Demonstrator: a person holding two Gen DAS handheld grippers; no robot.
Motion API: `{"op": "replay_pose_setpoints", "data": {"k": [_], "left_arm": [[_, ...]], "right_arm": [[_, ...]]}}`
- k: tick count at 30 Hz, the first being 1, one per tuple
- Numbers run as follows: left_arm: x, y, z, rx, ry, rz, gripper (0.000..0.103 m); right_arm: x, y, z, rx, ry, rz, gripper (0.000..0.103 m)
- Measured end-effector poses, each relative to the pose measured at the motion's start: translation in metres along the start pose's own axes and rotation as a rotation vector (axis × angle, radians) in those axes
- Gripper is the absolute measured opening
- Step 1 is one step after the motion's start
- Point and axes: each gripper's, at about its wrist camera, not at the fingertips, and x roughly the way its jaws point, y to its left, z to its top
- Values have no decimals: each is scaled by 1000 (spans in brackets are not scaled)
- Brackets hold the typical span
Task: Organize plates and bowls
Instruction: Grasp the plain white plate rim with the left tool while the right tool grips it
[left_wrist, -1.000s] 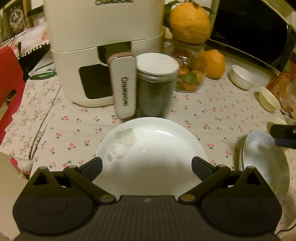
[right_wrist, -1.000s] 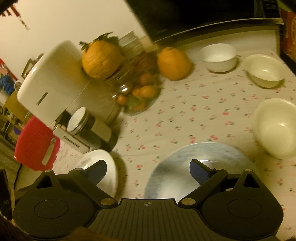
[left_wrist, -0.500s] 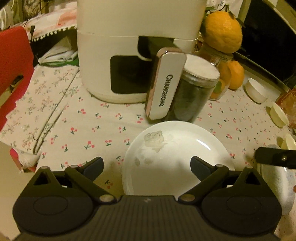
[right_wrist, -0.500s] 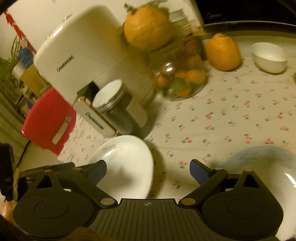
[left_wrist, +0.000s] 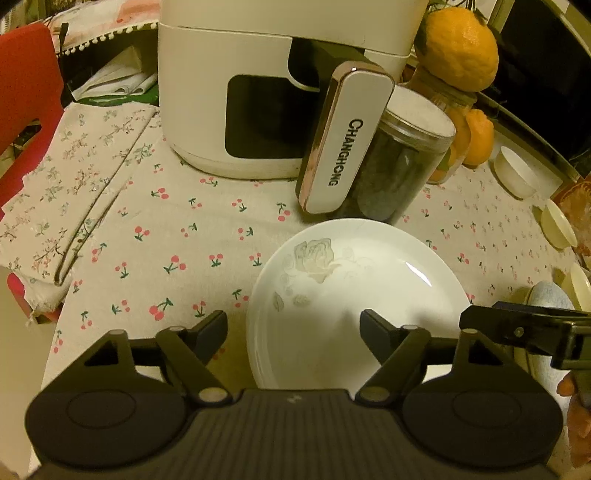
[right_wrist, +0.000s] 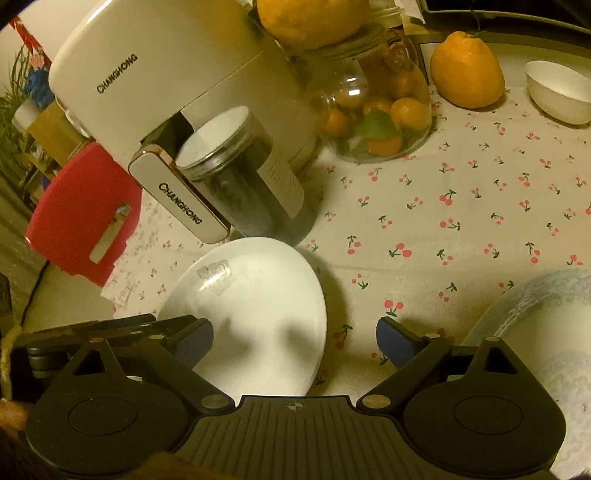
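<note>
On the cherry-print counter (left_wrist: 177, 236), the left tool (left_wrist: 293, 332) hovers spread over the near rim of the white rose-print plate (left_wrist: 354, 295), pinching nothing. Behind the plate stands a dark jar (left_wrist: 399, 173). Rightward, the right tool (right_wrist: 295, 341) is likewise spread, with a blue-patterned plate (right_wrist: 535, 314) at its right.

The white plate (left_wrist: 354, 288) at frame centre looks glossy glazed ceramic with a faint grey rose print. Under it, the cherry-print tablecloth (left_wrist: 177, 236) is matt woven cloth. Above, the air fryer (left_wrist: 280, 74) shows smooth cream plastic; the jar (left_wrist: 402, 173) is clear plastic.
</note>
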Motion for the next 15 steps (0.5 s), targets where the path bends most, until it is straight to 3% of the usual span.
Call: {"op": "replay_pose_setpoints", "data": {"k": [6,15], "left_arm": [[2,2,0,-8,15,1,55],[9,5,-3,-3,52,28,40]], "right_arm": [[4,3,-2,-22,5,-5,85],[13,9,-5,-64,32,-30,52]]}}
